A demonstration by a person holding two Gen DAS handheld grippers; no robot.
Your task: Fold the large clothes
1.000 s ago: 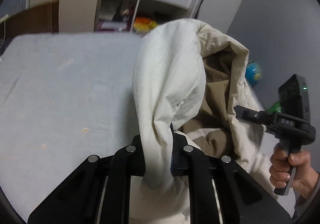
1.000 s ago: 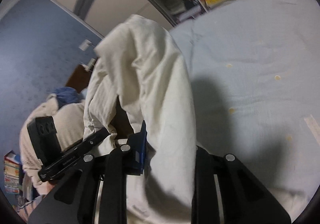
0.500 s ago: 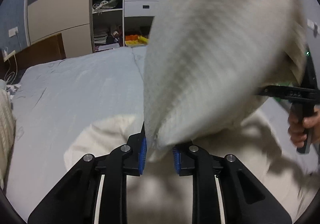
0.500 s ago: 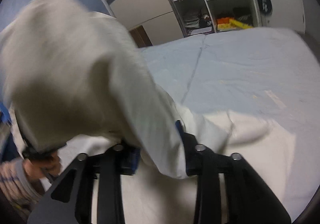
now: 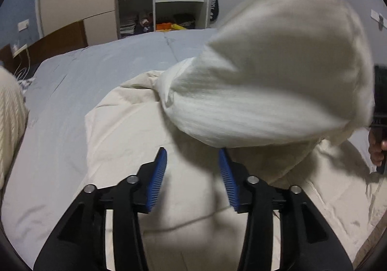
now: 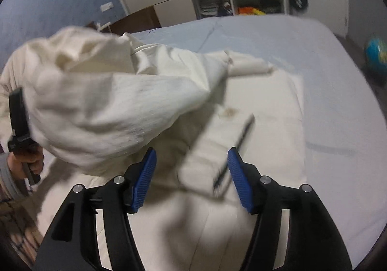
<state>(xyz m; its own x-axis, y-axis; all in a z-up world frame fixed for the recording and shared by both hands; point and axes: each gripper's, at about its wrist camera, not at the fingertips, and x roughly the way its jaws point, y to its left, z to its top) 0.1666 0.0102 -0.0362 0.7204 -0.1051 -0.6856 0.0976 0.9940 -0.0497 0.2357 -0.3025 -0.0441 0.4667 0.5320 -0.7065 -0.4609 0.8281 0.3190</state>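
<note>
- The room is evenly lit from overhead, a soft indoor light on the dim side, with a cool cast on the grey bed sheet (image 5: 101,72).
- Both my fisheye views bend hard at the rim: the wardrobe shelves (image 5: 135,5) bow, and the corners fall to black.
- The raised fold of the cream garment (image 5: 278,82) is smeared with motion blur in both views; its weave streaks.
- A soft shadow lies under that fold, just ahead of my left tongs (image 5: 192,174).
- My right tongs (image 6: 191,176) stay sharp, while the cloth near them and the globe (image 6: 377,51) are blurred.
- No glare anywhere.
</note>
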